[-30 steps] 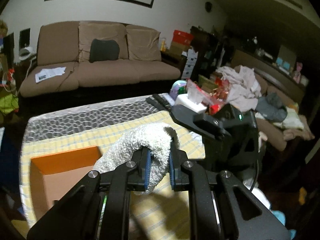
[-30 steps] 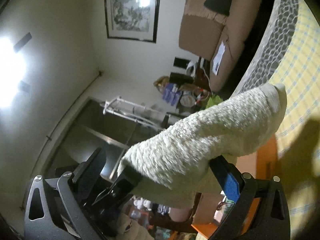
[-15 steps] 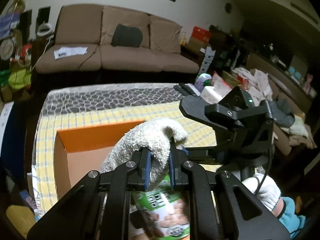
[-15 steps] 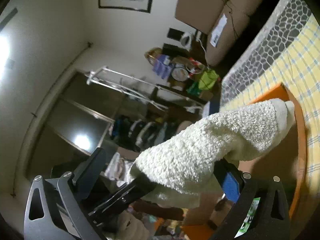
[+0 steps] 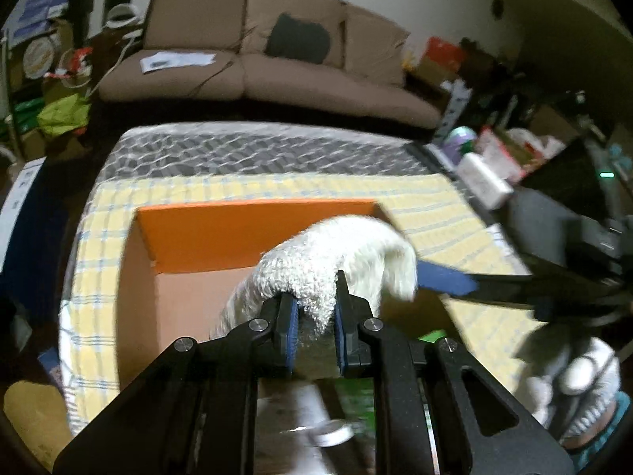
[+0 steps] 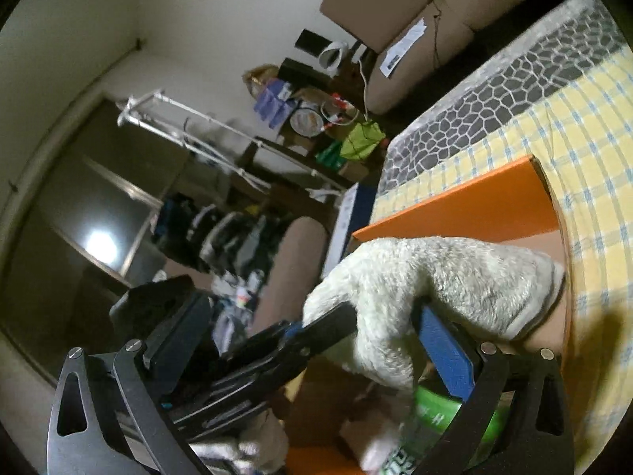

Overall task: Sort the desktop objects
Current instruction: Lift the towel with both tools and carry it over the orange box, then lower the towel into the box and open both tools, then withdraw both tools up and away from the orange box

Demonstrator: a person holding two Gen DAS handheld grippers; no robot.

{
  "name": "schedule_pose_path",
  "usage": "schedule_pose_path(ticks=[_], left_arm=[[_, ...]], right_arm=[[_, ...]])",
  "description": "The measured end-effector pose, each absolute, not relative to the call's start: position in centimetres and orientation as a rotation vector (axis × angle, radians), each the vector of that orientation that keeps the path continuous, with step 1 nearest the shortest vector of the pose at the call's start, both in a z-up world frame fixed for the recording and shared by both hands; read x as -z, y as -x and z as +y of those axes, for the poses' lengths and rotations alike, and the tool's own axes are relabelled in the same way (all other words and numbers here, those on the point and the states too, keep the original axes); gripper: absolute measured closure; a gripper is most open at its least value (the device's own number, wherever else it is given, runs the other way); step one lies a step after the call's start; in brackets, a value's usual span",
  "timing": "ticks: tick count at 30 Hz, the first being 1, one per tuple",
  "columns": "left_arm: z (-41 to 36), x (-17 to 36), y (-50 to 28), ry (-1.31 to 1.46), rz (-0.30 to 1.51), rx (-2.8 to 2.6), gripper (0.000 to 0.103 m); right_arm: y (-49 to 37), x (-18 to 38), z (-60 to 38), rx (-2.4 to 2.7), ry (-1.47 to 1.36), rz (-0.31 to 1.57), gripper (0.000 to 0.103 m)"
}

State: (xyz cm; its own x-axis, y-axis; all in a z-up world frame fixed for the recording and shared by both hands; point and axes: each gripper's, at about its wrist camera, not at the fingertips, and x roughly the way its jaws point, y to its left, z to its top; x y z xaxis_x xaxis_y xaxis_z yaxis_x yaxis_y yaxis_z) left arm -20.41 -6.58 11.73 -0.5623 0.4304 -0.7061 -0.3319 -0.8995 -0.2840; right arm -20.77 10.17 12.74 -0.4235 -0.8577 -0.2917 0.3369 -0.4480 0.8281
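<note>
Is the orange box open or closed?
Open. The orange box has no lid on top; you can see down its inside walls, and the white towel hangs over the opening.

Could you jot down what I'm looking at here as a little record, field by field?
Setting: living room, brown sofa behind the table
Table cover: yellow checked cloth
Container: open orange cardboard box
Held item: fluffy white towel, over the box
Left gripper: jaws shut on the towel
Right gripper: jaws apart, towel draped over them
Inside box: green-labelled package, partly hidden
</note>
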Motion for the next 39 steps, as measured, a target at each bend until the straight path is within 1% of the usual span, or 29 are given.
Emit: schedule_pose_path(ticks=[4, 7, 8, 9, 10, 11, 14, 16, 18, 21, 25, 29, 31, 34, 39], left_arm=[[-7.7, -10.7, 21.8, 1.228, -0.19, -2.465, 0.087], [-8.5, -10.7, 22.0, 1.24, -0.223, -2.463, 0.071], [-8.7, -10.9, 21.8, 1.232, -0.221, -2.466, 0.056], [-8.8, -11.0, 21.8, 1.226, -0.219, -2.47, 0.038], [-8.9, -11.1, 21.7, 1.219, -0.218, -2.475, 0.03], [-9.0, -11.3, 21.6, 1.212, -0.218, -2.483, 0.019], [-9.9, -12.0, 21.3, 1.21, -0.254, -2.507, 0.018], [-10.6, -12.6, 20.8, 1.197, -0.282, -2.511, 0.014], [-11.0, -13.0, 20.2, 1.187, -0.282, -2.531, 0.006], [-11.0, -13.5, 19.3, 1.192, -0.233, -2.556, 0.003], [-10.4, -13.7, 18.1, 1.203, -0.157, -2.597, 0.001], [-10.7, -13.2, 16.6, 1.215, -0.184, -2.589, 0.0], [-10.9, -12.8, 15.9, 1.228, -0.196, -2.59, 0.0], [-11.1, -12.4, 15.2, 1.241, -0.175, -2.618, 0.0], [-11.6, -12.1, 14.4, 1.244, -0.216, -2.631, 0.0]], right_arm=[[20.6, -12.9, 9.5, 2.02, -0.962, -0.798, 0.0], [20.6, -12.8, 9.3, 2.057, -0.981, -0.769, 0.0], [20.6, -12.8, 9.4, 2.069, -0.984, -0.766, 0.0], [20.6, -12.7, 9.5, 2.075, -0.984, -0.766, 0.0], [20.6, -12.7, 9.7, 2.079, -0.987, -0.767, 0.0], [20.5, -12.7, 9.9, 2.083, -0.988, -0.768, 0.0], [20.3, -13.0, 10.0, 2.081, -0.972, -0.764, 0.0], [20.0, -13.4, 10.0, 2.09, -0.964, -0.746, 0.0], [20.0, -13.9, 9.7, 2.107, -0.965, -0.716, 0.0], [19.8, -14.2, 9.3, 2.156, -0.982, -0.643, 0.0], [19.3, -14.3, 8.7, 2.24, -1.021, -0.518, 0.0], [18.5, -14.0, 7.8, 2.33, -1.076, -0.333, 0.0], [18.1, -13.7, 7.5, 2.345, -1.088, -0.282, 0.0], [17.7, -13.2, 7.5, 2.354, -1.102, -0.263, 0.0], [16.8, -13.0, 7.3, 2.367, -1.111, -0.224, 0.0]])
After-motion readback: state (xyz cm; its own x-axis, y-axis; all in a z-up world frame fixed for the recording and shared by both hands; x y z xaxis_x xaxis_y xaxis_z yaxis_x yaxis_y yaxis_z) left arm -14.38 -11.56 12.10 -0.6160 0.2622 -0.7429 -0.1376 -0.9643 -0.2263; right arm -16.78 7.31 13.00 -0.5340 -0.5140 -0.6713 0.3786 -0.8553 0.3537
